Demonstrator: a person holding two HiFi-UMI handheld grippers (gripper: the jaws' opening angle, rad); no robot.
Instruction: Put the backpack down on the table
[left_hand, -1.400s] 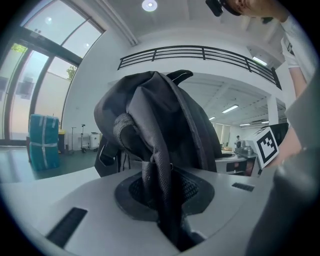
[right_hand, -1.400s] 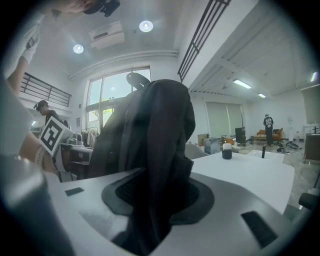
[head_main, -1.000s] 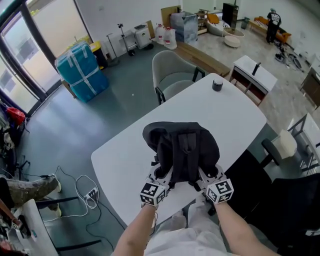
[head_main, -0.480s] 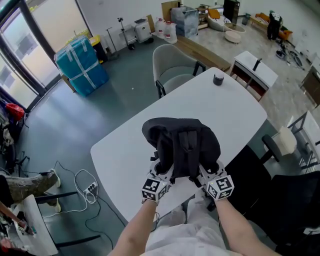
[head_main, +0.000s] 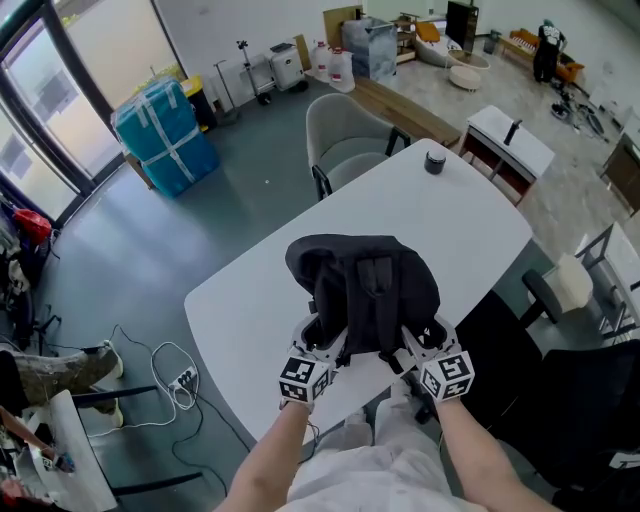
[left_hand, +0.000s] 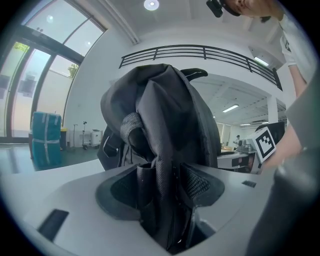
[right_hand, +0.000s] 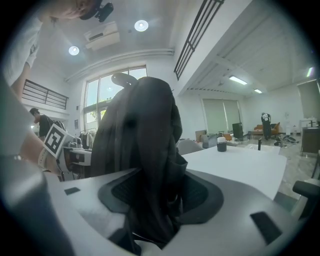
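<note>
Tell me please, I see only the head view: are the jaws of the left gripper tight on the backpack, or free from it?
Observer: Free. In the left gripper view the jaws of the left gripper are opening. A strap of the backpack hangs between them, not squeezed.
Operator: And the right side?
Observer: The right gripper view shows the same. The jaws of the right gripper are opening, with loose black backpack fabric between them.
Operator: From above I cannot judge the posture. Does it stand or lie?
Observer: It stands upright in both gripper views, with its carry handle curling at the very top.
</note>
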